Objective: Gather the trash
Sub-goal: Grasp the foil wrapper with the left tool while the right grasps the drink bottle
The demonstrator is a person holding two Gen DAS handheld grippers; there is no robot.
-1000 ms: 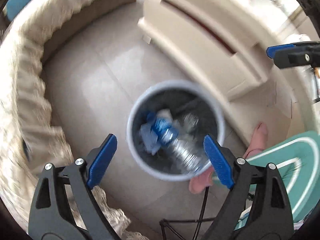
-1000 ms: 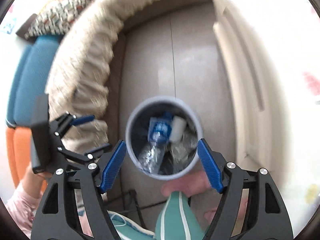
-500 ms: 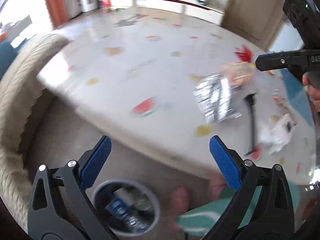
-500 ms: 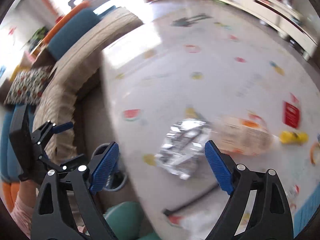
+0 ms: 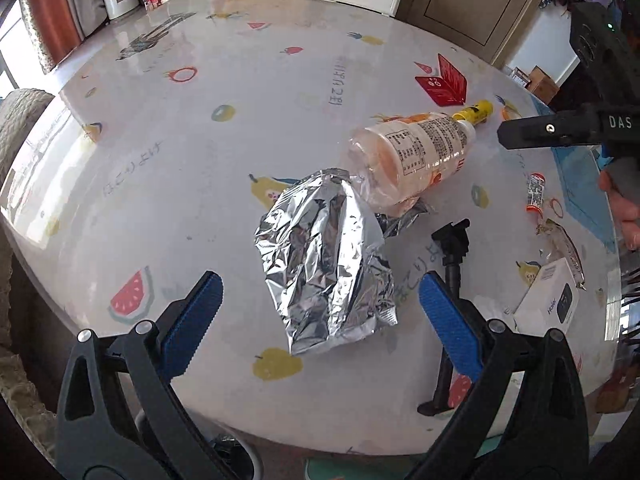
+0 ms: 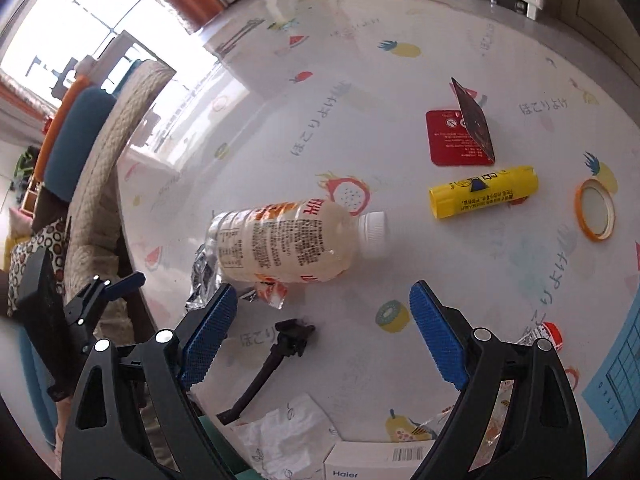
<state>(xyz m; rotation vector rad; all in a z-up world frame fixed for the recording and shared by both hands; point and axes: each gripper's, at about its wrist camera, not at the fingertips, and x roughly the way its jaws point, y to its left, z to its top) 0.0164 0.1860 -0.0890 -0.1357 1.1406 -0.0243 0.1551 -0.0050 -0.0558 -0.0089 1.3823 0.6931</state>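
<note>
A crumpled silver foil bag [image 5: 324, 256] lies on the fruit-print table [image 5: 200, 140], just ahead of my open, empty left gripper [image 5: 318, 320]. A pale plastic bottle [image 5: 408, 160] with an orange label lies on its side behind the bag, touching it. In the right wrist view the bottle [image 6: 288, 246] lies just ahead of my open, empty right gripper [image 6: 322, 338], its white cap pointing right, and a corner of the foil bag [image 6: 202, 276] shows at its left end. The bin rim [image 5: 248, 460] peeks out below the table edge.
A black tripod leg [image 6: 272, 360] lies near the front edge. A yellow glue stick [image 6: 484, 191], a red card [image 6: 460, 136], an orange tape ring [image 6: 595, 208], a white Haier box [image 5: 548, 300] and small wrappers [image 5: 536, 192] lie on the table. A beige sofa [image 6: 108, 184] stands left.
Both grippers swung up from over the trash bin to face the tabletop, and have moved closer to the foil bag and bottle. Both stay open and empty.
</note>
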